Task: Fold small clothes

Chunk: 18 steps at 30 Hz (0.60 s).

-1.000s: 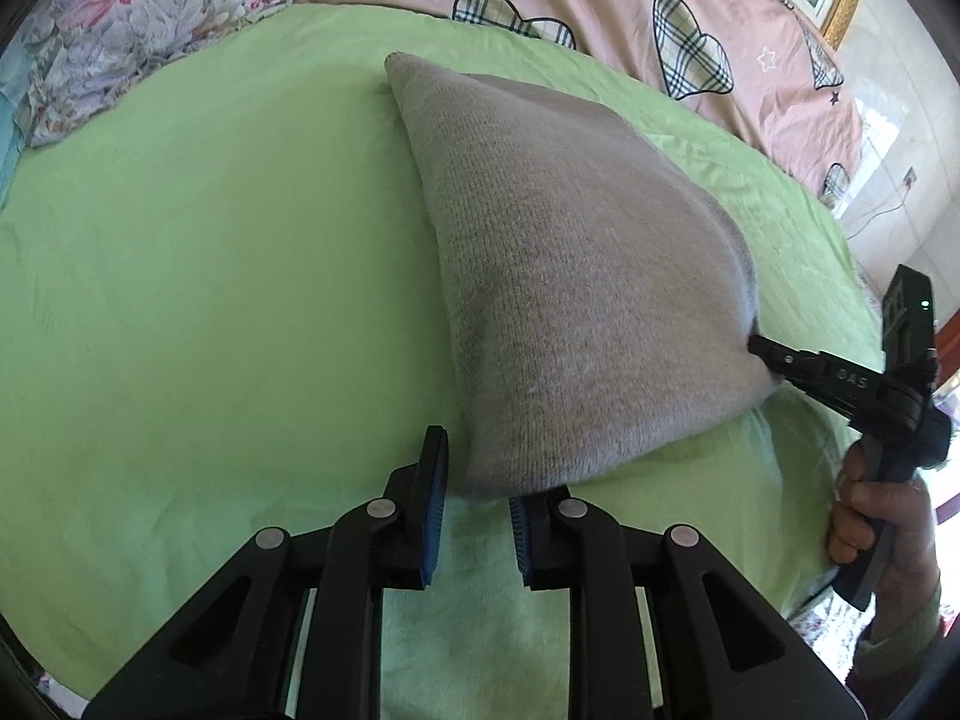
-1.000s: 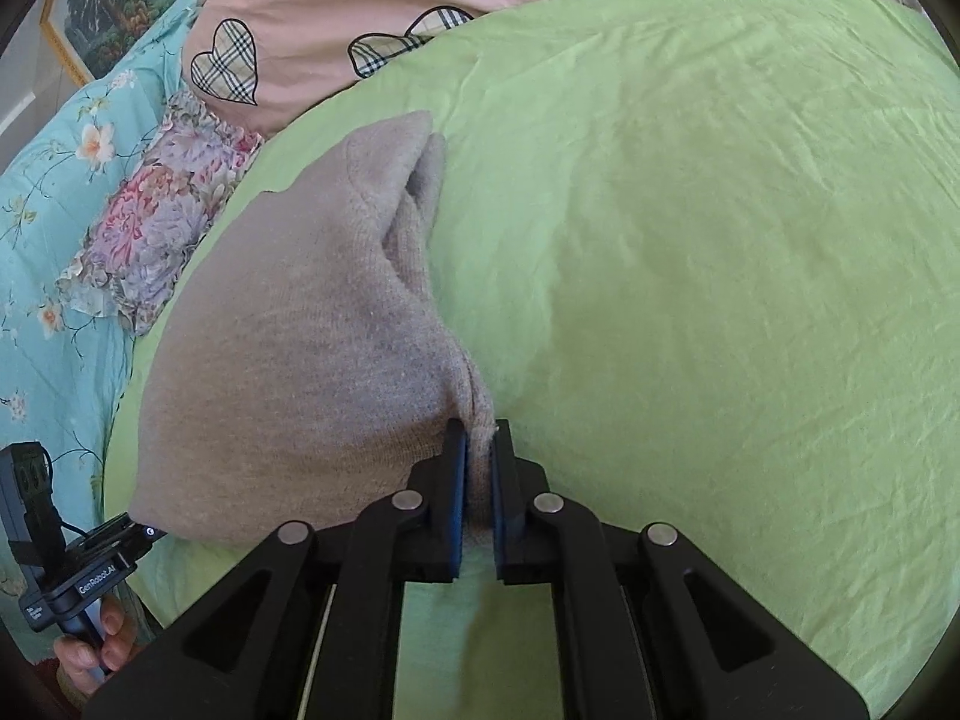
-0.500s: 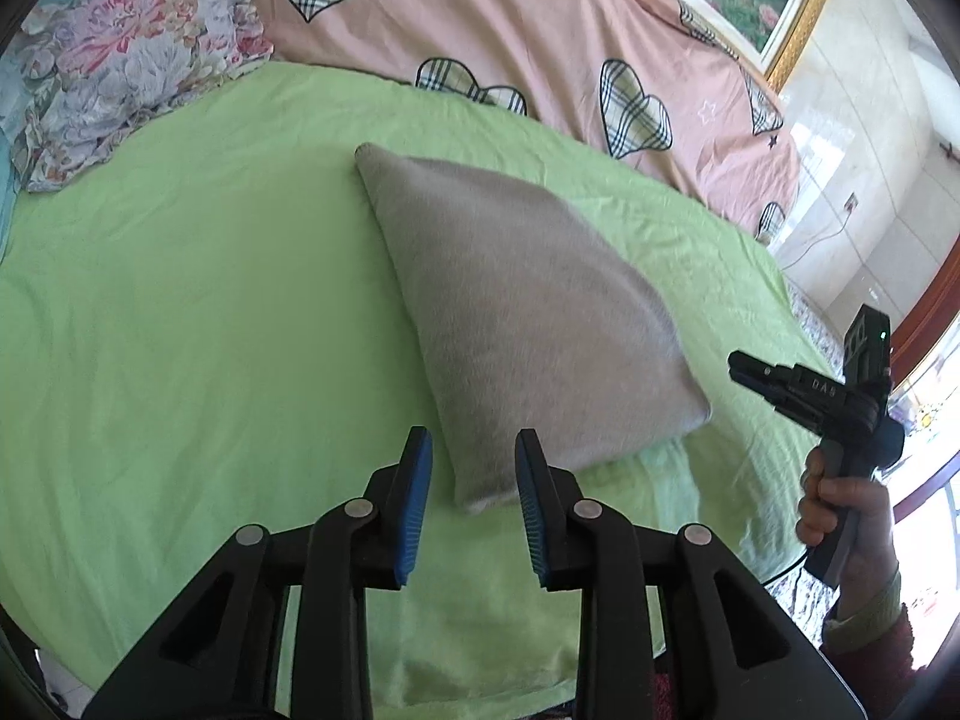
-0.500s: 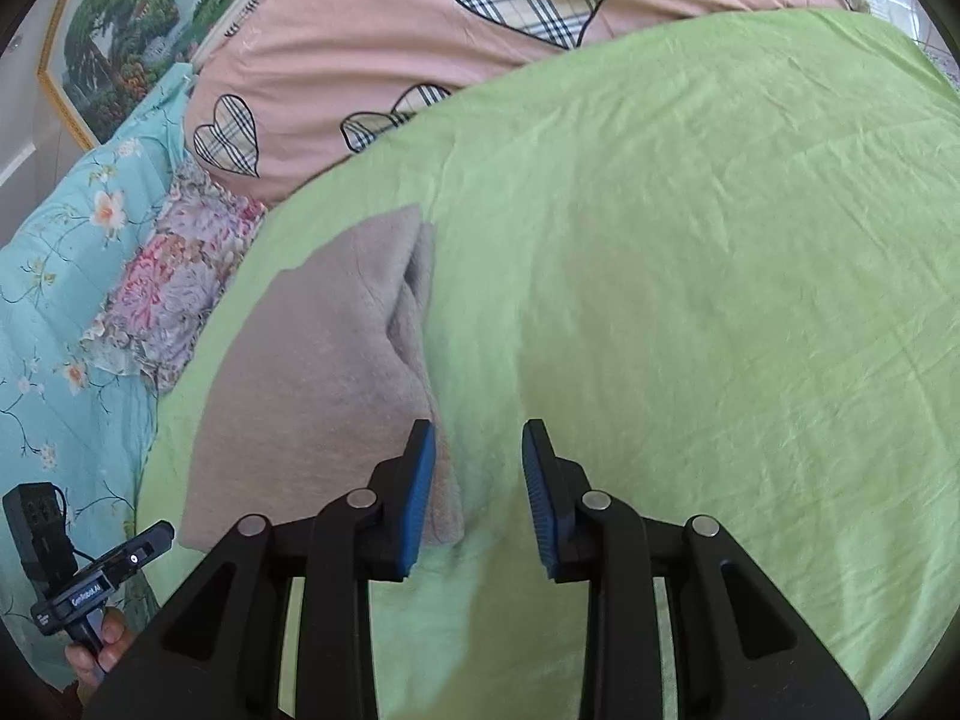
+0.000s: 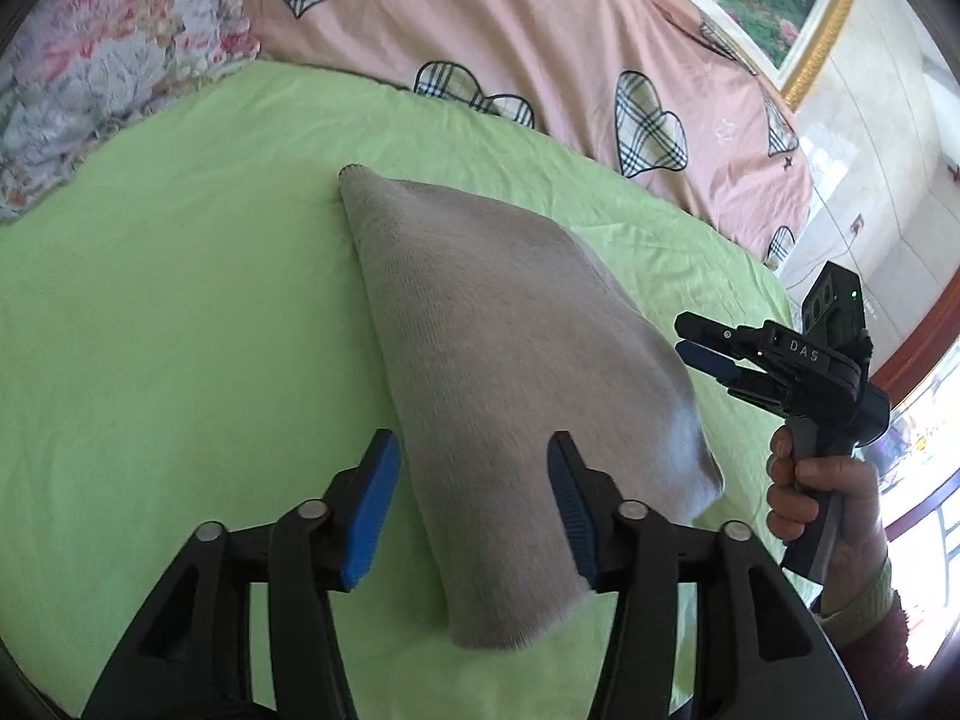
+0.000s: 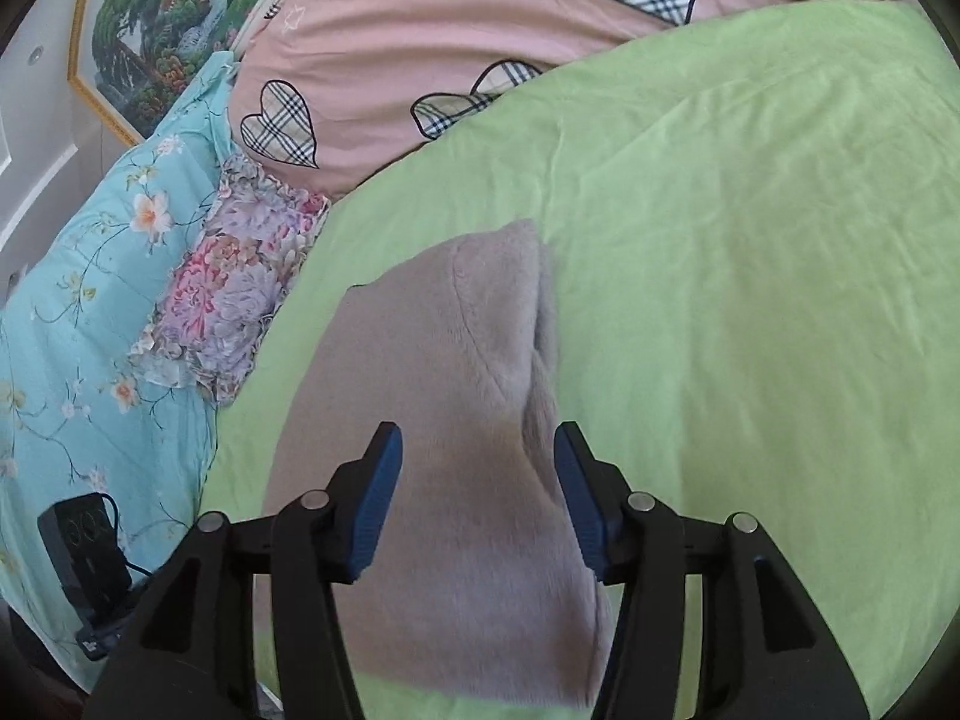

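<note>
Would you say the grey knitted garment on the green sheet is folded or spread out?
Folded: the grey knitted garment lies in a compact doubled shape, with layered edges visible along its right side.

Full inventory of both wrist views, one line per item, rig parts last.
garment: 1, grey-beige knit, folded, lying on the sheet.
sheet: 1, light green, covers the bed under the garment.
quilt: 1, pink with plaid hearts, beyond the sheet.
floral pillow: 1, pink and purple, at the sheet's edge.
blue cover: 1, light blue with flowers, beside the pillow.
painting: 1, gold frame, on the wall.
left tongs: open, jaws just been opening, clear of the garment.
right tongs: open, jaws just been opening, nothing gripped.
hand: 1, holds the right tongs' handle.
</note>
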Tool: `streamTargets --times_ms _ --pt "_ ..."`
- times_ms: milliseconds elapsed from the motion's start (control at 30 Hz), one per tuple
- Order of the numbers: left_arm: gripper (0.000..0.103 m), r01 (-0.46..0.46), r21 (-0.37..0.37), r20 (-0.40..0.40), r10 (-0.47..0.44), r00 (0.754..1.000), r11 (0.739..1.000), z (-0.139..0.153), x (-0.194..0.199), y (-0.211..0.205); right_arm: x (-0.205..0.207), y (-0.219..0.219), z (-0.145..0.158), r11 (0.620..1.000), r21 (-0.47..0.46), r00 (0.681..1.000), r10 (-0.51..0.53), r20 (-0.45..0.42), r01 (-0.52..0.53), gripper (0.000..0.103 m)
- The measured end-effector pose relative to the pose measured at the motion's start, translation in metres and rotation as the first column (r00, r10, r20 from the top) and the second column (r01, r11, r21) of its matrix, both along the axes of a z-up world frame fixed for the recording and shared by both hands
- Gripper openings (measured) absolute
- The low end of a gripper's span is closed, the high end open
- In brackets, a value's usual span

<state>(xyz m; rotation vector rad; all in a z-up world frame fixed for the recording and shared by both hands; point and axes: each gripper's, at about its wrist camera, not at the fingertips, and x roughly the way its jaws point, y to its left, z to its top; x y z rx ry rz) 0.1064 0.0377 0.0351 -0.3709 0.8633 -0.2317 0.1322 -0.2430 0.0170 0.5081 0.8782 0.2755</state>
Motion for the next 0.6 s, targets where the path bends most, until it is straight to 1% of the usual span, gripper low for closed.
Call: streamTargets --times_ms 67,133,200,233,267,300,333,400,433,467,500,533,600 --pt "0.058 -0.009 -0.039 -0.051 0.007 0.999 0.999 -0.009 0.024 0.010 0.017 0.002 -0.005 1.000 -0.004 1.000 0.004 -0.023 -0.004 0.054" --pt "0.060 0.005 -0.089 -0.105 -0.015 0.994 0.996 -0.021 0.044 0.015 0.030 0.005 -0.009 1.000 0.008 0.999 0.026 -0.047 -0.026 0.054" --pt "0.070 0.012 -0.142 -0.155 -0.034 0.987 0.990 -0.035 0.060 0.018 0.040 0.008 -0.017 0.999 0.013 0.996 0.044 -0.076 -0.043 0.054" --pt "0.069 0.013 -0.165 -0.174 -0.042 0.984 0.986 -0.042 0.065 0.020 0.044 0.010 -0.021 0.999 0.013 0.995 0.051 -0.089 -0.050 0.054" --pt "0.063 0.012 -0.196 -0.183 -0.048 0.982 0.981 -0.048 0.069 0.021 0.046 0.011 -0.024 0.999 0.008 0.994 0.052 -0.093 -0.052 0.049" --pt "0.046 0.016 -0.213 -0.171 -0.054 0.984 0.977 -0.048 0.069 0.020 0.047 0.013 -0.025 0.998 -0.009 0.994 0.054 -0.094 -0.055 0.022" --pt "0.046 0.016 -0.203 -0.153 -0.048 0.987 0.979 -0.044 0.067 0.018 0.049 0.015 -0.025 0.998 -0.014 0.994 0.061 -0.091 -0.063 0.015" --pt "0.043 0.014 -0.118 -0.110 -0.027 0.994 0.993 -0.035 0.061 0.008 0.047 0.017 -0.013 0.996 -0.035 0.997 0.076 -0.029 -0.077 0.014" --pt "0.043 0.007 -0.087 -0.095 -0.015 0.995 0.996 -0.033 0.058 0.005 0.046 0.018 -0.006 0.996 -0.047 0.997 0.082 0.002 -0.082 0.014" --pt "0.043 -0.002 -0.084 -0.093 -0.006 0.996 0.996 -0.034 0.057 0.004 0.046 0.019 -0.002 0.995 -0.057 0.996 0.084 0.022 -0.083 0.013" --pt "0.043 -0.008 -0.087 -0.095 -0.001 0.995 0.996 -0.036 0.056 0.004 0.048 0.018 -0.004 0.994 -0.072 0.997 0.081 0.012 -0.080 0.013" --pt "0.044 -0.011 -0.082 -0.095 0.003 0.996 0.997 -0.040 0.055 0.003 0.051 0.018 -0.011 0.993 -0.091 0.997 0.076 -0.015 -0.077 0.013" --pt "0.047 -0.002 -0.055 -0.094 -0.003 0.996 0.998 -0.041 0.054 -0.001 0.057 0.016 -0.034 0.993 -0.090 0.994 0.069 -0.083 -0.076 0.014"
